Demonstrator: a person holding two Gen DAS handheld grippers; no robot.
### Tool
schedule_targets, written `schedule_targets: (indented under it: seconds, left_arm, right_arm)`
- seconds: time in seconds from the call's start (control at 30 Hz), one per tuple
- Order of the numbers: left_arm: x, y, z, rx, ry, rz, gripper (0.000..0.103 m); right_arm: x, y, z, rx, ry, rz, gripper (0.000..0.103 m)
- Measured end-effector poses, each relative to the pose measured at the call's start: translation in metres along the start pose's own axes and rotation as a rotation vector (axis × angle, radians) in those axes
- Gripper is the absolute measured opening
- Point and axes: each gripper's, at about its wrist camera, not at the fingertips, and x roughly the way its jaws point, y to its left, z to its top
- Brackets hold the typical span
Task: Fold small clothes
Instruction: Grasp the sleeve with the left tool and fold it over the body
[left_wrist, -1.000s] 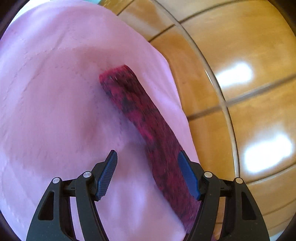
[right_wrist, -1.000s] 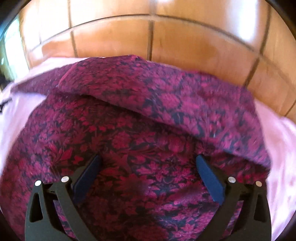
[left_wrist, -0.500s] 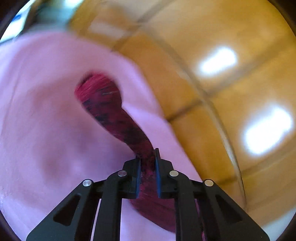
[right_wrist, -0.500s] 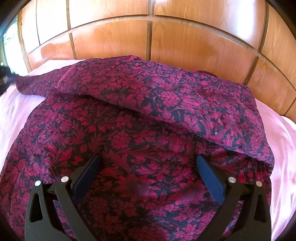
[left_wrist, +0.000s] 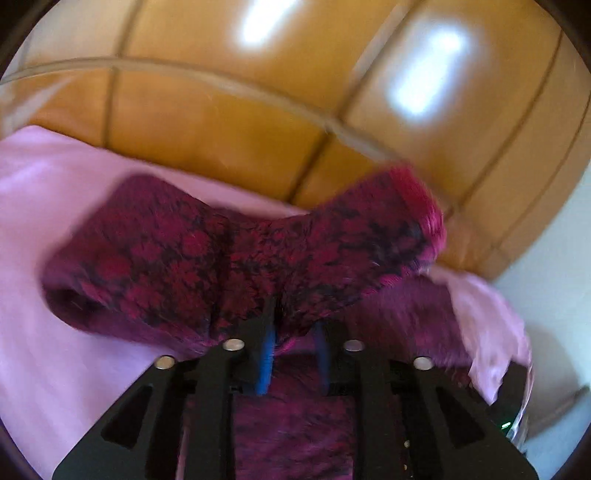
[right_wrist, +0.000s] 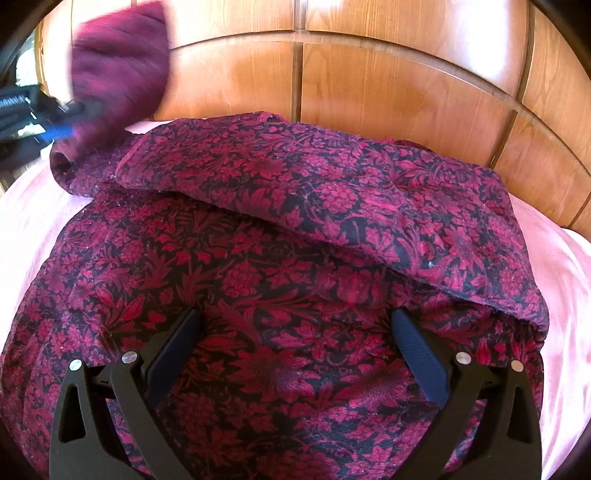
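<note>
The left tongs, just reopening, are pinching the sleeve stretching from nine to two o'clock, while the spread right tongs are hovering over the garment on the bed.

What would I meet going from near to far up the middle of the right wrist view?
Right gripper, jaws wide apart → flat floral garment body → folded-over garment layer → wooden panelled headboard.
</note>
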Motion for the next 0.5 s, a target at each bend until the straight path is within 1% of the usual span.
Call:
schedule_targets:
  seconds: [0.03,0.07,0.1,0.13,0.17,0.2,0.27,0.37,0.43,0.47,0.5]
  left_arm:
    - [0.008,-0.01,-0.007,0.032,0.022,0.025,0.037]
    - [0.013,-0.015,-0.009,0.054,0.029,0.041,0.046]
    - [0.013,-0.02,-0.014,0.075,0.028,0.054,0.053]
    - [0.011,-0.022,-0.015,0.08,0.021,0.054,0.059]
    - [0.006,-0.023,-0.017,0.079,0.01,0.045,0.073]
    - [-0.002,-0.017,-0.018,0.067,0.0,0.03,0.081]
    - [-0.016,-0.013,-0.024,0.035,-0.022,-0.006,0.082]
    - [-0.032,-0.014,-0.043,0.019,-0.039,0.007,0.082]
    - [-0.035,-0.01,-0.057,-0.008,-0.021,0.007,0.082]
    - [-0.035,-0.009,-0.066,-0.023,-0.012,0.012,0.08]
    - [-0.034,-0.005,-0.068,-0.037,-0.007,0.02,0.079]
  right_arm:
    - [0.001,-0.003,0.001,0.002,0.0,0.003,0.101]
    - [0.001,-0.004,0.001,0.007,0.0,0.006,0.101]
    - [0.001,-0.005,0.001,0.01,-0.001,0.01,0.101]
    - [0.002,-0.007,0.002,0.013,-0.001,0.013,0.101]
    - [0.002,-0.008,0.002,0.016,-0.001,0.016,0.101]
    - [0.003,-0.009,0.002,0.017,-0.001,0.019,0.101]
    - [0.003,-0.012,0.003,0.02,0.0,0.022,0.101]
    - [0.002,-0.013,0.004,0.023,-0.002,0.022,0.101]
    - [-0.001,-0.016,0.006,0.033,-0.005,0.028,0.101]
    - [-0.005,-0.018,0.009,0.052,-0.011,0.04,0.099]
    - [-0.011,-0.022,0.013,0.082,-0.022,0.066,0.09]
